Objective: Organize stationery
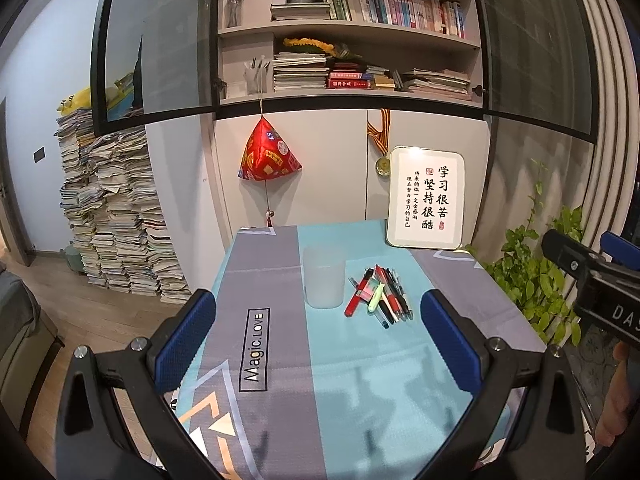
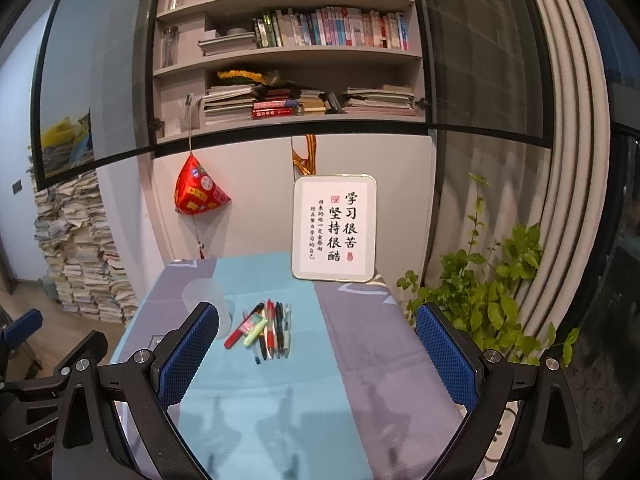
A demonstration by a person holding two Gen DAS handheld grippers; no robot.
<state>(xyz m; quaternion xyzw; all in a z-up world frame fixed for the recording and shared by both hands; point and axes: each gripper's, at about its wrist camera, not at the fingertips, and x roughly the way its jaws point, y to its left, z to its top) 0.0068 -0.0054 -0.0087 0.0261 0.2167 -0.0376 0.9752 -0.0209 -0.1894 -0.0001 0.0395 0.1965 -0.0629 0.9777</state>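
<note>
A loose pile of pens and markers (image 1: 379,294) (image 2: 264,330) lies on the blue and grey tablecloth (image 1: 360,380) (image 2: 280,400), red, black and pale green among them. Just left of the pile stands a frosted plastic cup (image 1: 324,278) (image 2: 204,296), upright and seemingly empty. My left gripper (image 1: 316,336) hovers open above the near part of the table, short of the cup and pens. My right gripper (image 2: 316,344) is open too, held back from the pile with nothing between its fingers. The right gripper's body (image 1: 592,280) shows at the right edge of the left wrist view.
A framed calligraphy sign (image 1: 426,198) (image 2: 334,228) leans at the table's far edge. Behind it stand a cabinet and bookshelf, with a red hanging ornament (image 1: 268,156). A leafy plant (image 2: 492,292) grows right of the table; tall paper stacks (image 1: 112,216) stand left.
</note>
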